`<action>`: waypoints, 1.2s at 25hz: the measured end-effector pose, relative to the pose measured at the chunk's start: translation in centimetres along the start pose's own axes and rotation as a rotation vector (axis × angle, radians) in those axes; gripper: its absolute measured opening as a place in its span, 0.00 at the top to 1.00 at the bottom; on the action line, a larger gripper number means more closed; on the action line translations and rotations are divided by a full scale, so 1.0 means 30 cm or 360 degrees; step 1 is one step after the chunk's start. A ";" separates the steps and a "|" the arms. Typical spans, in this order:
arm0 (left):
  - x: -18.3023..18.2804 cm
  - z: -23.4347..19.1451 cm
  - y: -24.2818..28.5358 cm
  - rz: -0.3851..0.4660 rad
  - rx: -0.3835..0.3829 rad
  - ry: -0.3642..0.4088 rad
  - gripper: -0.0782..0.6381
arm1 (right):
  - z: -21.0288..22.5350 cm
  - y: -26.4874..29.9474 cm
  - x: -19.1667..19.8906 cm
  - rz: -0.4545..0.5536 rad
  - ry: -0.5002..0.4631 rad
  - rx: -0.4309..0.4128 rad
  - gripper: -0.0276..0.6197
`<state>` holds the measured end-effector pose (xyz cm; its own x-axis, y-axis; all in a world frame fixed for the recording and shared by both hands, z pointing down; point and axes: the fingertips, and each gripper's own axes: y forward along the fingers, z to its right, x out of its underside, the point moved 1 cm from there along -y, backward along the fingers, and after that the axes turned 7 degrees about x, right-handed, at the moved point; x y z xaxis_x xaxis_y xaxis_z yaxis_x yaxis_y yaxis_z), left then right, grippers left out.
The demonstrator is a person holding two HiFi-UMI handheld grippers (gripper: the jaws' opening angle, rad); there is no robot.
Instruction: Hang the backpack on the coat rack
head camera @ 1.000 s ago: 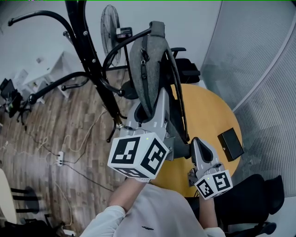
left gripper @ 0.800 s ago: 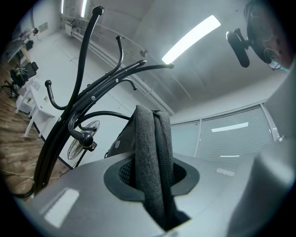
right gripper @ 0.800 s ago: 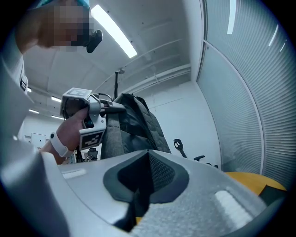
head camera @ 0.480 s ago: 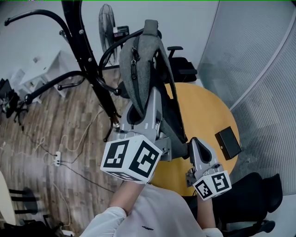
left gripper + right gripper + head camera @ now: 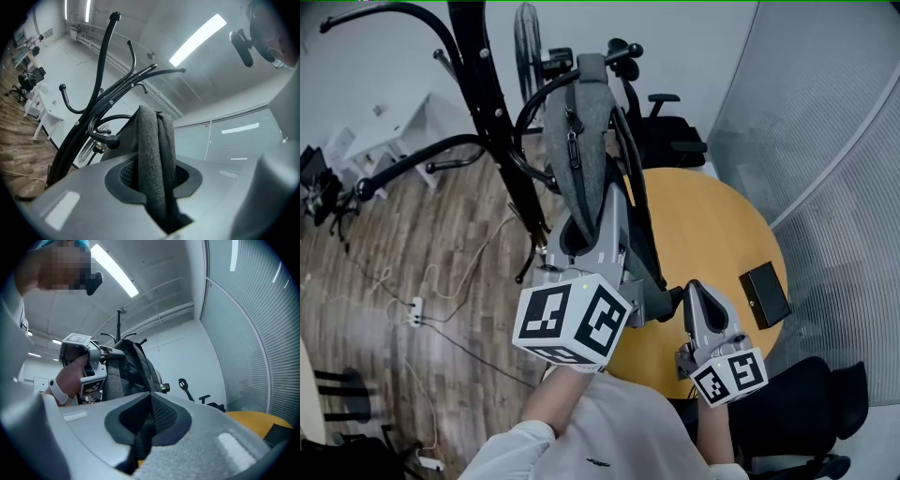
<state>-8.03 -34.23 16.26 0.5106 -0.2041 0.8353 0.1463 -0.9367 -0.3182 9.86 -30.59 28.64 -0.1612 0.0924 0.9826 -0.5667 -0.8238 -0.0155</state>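
Note:
The grey backpack (image 5: 581,141) is held upright beside the black coat rack (image 5: 492,112). Its top loop is level with a curved hook arm (image 5: 546,89). My left gripper (image 5: 595,214) is shut on the backpack from below. In the left gripper view a grey strap (image 5: 152,154) is pinched between the jaws of the left gripper (image 5: 157,180), and the rack's hooks (image 5: 110,101) rise just to its left. My right gripper (image 5: 687,295) sits lower, at the backpack's bottom right. In the right gripper view the right gripper (image 5: 149,401) is shut on a thin dark strap (image 5: 139,439).
A round yellow table (image 5: 712,225) with a black box (image 5: 766,294) lies under the backpack's right side. A fan (image 5: 530,37) and an office chair (image 5: 670,136) stand behind. Cables and a power strip (image 5: 417,305) lie on the wood floor. A curved blind wall (image 5: 834,141) closes the right.
The left gripper and the backpack have drifted a little left, toward the rack's pole and hook arm. The right gripper has stayed put.

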 end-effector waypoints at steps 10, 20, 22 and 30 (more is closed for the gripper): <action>0.022 -0.076 -0.057 -0.0020 -0.0059 0.0005 0.73 | -0.070 0.040 0.041 -0.0051 0.0030 -0.0085 0.96; 0.053 -0.085 -0.073 -0.0163 0.0007 0.0093 0.67 | -0.095 0.060 0.072 -0.0085 0.0068 -0.0112 0.96; 0.059 -0.073 -0.081 -0.0202 0.0050 0.0102 0.65 | -0.104 0.057 0.076 -0.0094 0.0077 -0.0129 0.96; 0.065 -0.044 -0.144 -0.0336 0.0166 0.0184 0.61 | -0.127 0.055 0.089 -0.0087 0.0115 -0.0180 0.96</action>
<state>-8.79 -30.94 19.85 0.3599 -0.0438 0.9319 0.3288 -0.9289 -0.1706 5.40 -29.57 30.54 -0.1834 0.1788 0.9666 -0.6629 -0.7486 0.0127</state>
